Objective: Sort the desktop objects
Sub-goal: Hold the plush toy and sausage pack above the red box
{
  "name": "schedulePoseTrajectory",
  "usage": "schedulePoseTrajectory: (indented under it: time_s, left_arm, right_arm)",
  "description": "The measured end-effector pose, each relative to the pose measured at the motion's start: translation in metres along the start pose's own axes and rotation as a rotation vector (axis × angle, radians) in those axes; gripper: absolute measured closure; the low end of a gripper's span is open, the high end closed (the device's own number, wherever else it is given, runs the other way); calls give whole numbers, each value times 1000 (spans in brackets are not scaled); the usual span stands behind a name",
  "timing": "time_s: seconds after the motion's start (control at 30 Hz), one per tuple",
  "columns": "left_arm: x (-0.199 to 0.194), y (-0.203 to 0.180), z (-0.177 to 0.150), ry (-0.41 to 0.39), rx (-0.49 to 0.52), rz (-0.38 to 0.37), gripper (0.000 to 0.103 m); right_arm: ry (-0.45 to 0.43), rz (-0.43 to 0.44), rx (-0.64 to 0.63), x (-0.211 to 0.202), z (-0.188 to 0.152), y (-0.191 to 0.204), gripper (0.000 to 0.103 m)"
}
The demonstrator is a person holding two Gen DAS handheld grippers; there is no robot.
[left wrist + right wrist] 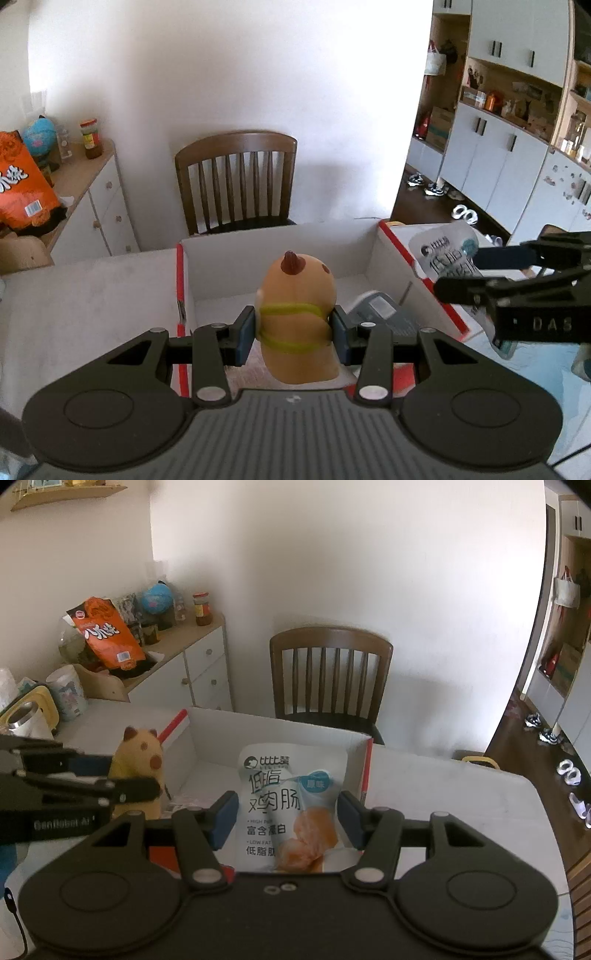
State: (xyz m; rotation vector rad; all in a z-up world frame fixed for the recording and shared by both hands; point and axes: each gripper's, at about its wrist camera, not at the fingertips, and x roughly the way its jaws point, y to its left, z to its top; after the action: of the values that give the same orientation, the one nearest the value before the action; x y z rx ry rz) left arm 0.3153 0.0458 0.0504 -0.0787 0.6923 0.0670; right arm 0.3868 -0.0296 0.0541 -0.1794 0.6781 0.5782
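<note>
My left gripper (293, 332) is shut on a tan animal figurine (299, 314) with yellow bands, held upright over the near edge of a white cardboard box (273, 254) with red trim. My right gripper (282, 814) is shut on a white snack pouch (291, 801) with Chinese print, held over the same box (269, 731). The figurine (138, 760) and left gripper show at the left of the right wrist view. The pouch (447, 254) and right gripper (461, 273) show at the right of the left wrist view. A grey device (380, 310) lies inside the box.
A wooden chair (236, 177) stands behind the white table (85, 295). A sideboard (184, 653) at the left carries an orange bag (107, 635), a globe and jars. A cup and a toaster-like item (33, 712) sit at the table's left.
</note>
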Motion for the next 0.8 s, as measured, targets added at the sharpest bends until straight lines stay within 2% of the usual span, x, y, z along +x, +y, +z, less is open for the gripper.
schedulePoseTrajectory:
  time_s: [0.43,0.8]
  left_arm:
    - [47,13,8,34,31,57,62]
    - [85,17,-5,121,72,67,62]
  right_arm:
    - [14,-7,-22,38,4,4,45]
    - [66,-5,-52,78,-1,10,45]
